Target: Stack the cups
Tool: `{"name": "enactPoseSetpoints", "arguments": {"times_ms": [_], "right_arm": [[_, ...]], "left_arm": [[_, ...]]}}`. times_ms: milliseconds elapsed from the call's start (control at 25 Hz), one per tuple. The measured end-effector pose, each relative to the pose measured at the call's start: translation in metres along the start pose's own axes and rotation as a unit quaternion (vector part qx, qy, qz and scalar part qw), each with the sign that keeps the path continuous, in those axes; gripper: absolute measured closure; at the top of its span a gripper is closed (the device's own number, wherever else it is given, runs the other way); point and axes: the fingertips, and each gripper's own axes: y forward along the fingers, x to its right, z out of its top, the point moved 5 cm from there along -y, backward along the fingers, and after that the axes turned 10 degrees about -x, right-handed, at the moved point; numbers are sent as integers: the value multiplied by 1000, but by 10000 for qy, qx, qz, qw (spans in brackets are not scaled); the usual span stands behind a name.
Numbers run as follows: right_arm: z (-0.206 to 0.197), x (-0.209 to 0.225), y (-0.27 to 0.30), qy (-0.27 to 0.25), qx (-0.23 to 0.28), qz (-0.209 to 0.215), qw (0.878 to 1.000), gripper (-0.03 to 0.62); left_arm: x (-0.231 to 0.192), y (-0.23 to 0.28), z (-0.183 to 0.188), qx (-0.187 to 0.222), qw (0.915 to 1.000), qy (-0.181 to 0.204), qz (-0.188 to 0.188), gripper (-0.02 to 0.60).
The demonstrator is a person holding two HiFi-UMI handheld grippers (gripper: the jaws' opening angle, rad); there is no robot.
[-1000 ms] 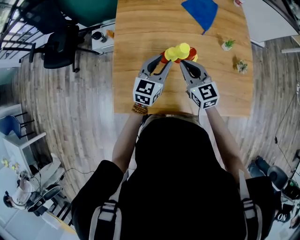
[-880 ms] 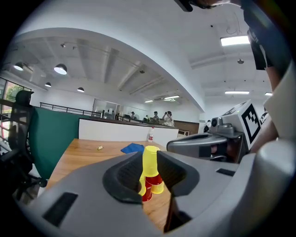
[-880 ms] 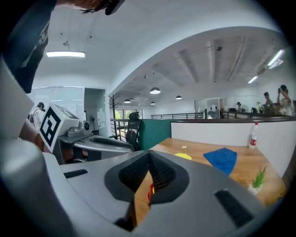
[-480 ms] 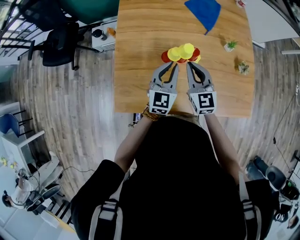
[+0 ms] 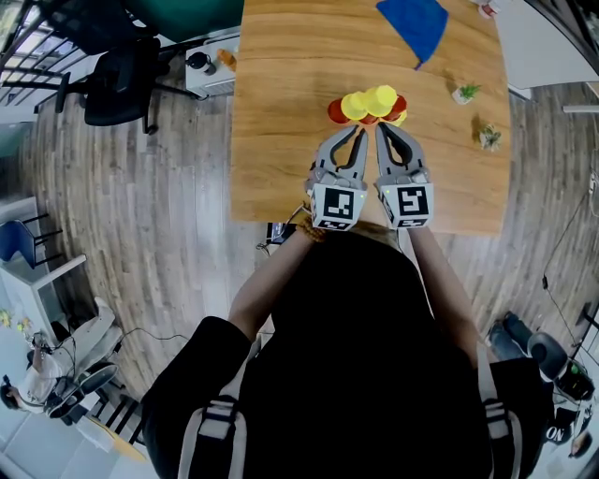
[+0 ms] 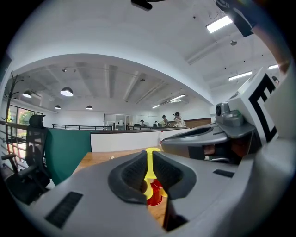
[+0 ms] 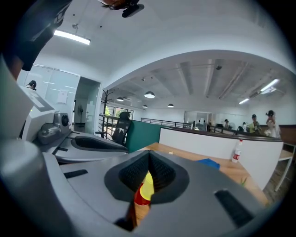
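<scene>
We record, on the wooden surface [image 5: 281, 140]: left hand-held gripper [image 5: 353, 128], jaws pinched narrow on the left yellow cup [image 5: 355, 106]; right hand-held gripper [image 5: 383, 126], jaws pinched on the right yellow cup [image 5: 383, 95]; red cups [image 5: 336, 112] clustered alongside.

Looking down from above, the overlapping yellow and red plastic cups [image 5: 368, 105] on the wooden table [image 5: 281, 112] can't be counted. The tips of the left tongs [image 5: 353, 128] and right tongs [image 5: 381, 128] are lost against the cups' near side. Nearer still, the person's head hides the table's rim. Beyond the cups, a blue cloth [image 5: 414, 23] is cut off by the picture's top edge. To the cups' right, small green sprigs [image 5: 468, 92] are too tiny to name. The left tongs cover all but a thin yellow strip. Whether the right tongs pinch a cup is unclear.
</scene>
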Motion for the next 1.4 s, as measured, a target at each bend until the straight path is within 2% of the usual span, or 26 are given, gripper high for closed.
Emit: {"name": "enactPoseSetpoints", "arguments": {"times_ms": [200, 680, 1400], "right_arm": [[-11, -2, -4, -109, -375, 17, 9992, 589], [-27, -10, -5, 14, -419, 52, 9991, 589], [-74, -4, 1, 625, -1219, 184, 9904, 591]], "left_arm": [[-2, -2, -4, -56, 9999, -94, 3, 531], [0, -2, -15, -241, 9995, -130, -146, 531], [-12, 9, -64, -1272, 9883, -802, -238, 531]]}}
